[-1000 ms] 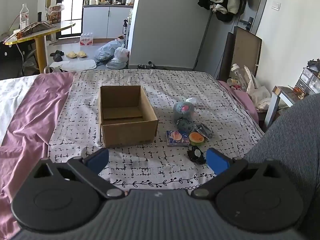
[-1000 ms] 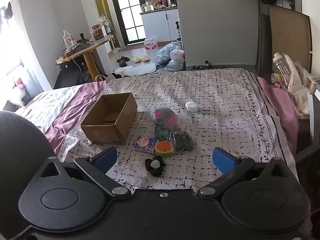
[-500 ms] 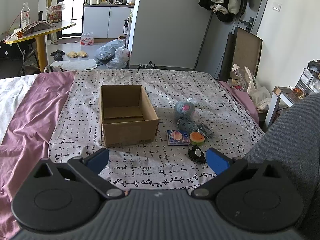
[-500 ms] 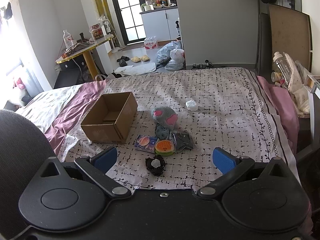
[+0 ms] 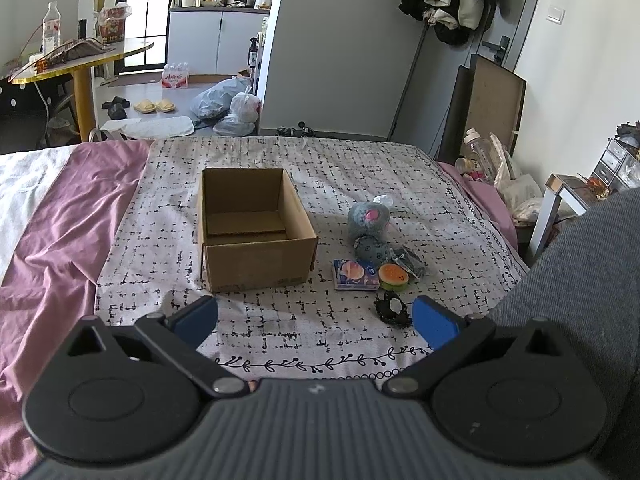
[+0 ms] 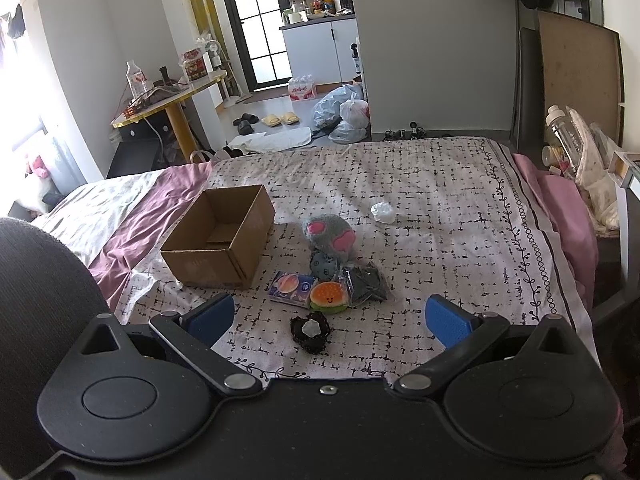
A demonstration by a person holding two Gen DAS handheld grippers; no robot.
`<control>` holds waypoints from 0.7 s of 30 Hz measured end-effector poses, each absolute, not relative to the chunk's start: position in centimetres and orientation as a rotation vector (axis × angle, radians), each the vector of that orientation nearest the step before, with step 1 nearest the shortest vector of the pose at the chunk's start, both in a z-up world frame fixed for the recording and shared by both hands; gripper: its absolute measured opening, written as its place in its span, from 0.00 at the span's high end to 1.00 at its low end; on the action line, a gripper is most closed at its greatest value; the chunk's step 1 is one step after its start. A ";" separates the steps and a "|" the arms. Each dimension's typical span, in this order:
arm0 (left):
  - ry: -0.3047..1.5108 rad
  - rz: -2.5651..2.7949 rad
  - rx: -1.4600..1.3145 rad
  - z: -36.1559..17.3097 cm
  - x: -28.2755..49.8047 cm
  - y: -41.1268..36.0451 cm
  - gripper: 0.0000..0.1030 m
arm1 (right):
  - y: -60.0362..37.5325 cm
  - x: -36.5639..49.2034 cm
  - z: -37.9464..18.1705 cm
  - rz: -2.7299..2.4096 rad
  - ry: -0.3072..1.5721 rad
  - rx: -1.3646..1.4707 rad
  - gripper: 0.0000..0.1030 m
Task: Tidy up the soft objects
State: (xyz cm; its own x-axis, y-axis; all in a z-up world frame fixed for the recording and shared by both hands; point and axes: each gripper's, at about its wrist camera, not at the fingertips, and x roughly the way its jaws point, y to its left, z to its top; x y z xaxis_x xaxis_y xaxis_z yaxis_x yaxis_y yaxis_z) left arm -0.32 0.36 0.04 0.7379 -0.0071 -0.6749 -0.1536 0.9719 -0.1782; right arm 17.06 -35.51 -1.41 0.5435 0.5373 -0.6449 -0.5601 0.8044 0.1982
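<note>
At the near edge of the bed, both tools hover above the cover, neither holding anything. Right gripper (image 6: 327,320): jaws spread wide, blue pads empty. Left gripper (image 5: 314,318): same, wide open, nothing between the pads.

Closest item to the right tool is the black frilly piece (image 6: 310,333), lying straight ahead between its pads' line of sight, low on the patterned bedcover (image 6: 440,208). Just beyond it sits the burger plush (image 6: 329,297), touching a flat tissue pack (image 6: 291,288) on its left and a dark crinkly pouch (image 6: 366,282) on its right. Farther back: a small grey ball plush (image 6: 325,265), then the grey plush with pink patches (image 6: 330,236). A white wad (image 6: 382,212) lies apart, farther off.

Cardboard box (image 5: 252,232) is open-topped, looks empty, left of the pile. From the left tool it sits ahead and slightly left; the pile is off to that tool's right.

Key relation: the pile lies dead ahead of the right tool and off-axis for the left, so the right hand is likely the better pick for the first grab. Carry direction would be leftward to the box. Tissue pack's long axis runs roughly left-right across the right view. Nothing in the box yet, so the task looks barely begun.
</note>
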 end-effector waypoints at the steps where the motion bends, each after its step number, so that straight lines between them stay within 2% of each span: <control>1: 0.738 0.082 -0.229 0.0 -0.3 0.3 0.00 | -35.6 17.0 -1.4 0.650 0.752 -0.034 0.00; 21: 0.736 0.081 -0.233 -0.3 -0.3 0.1 0.00 | -35.7 17.0 -1.5 0.638 0.755 -0.030 0.00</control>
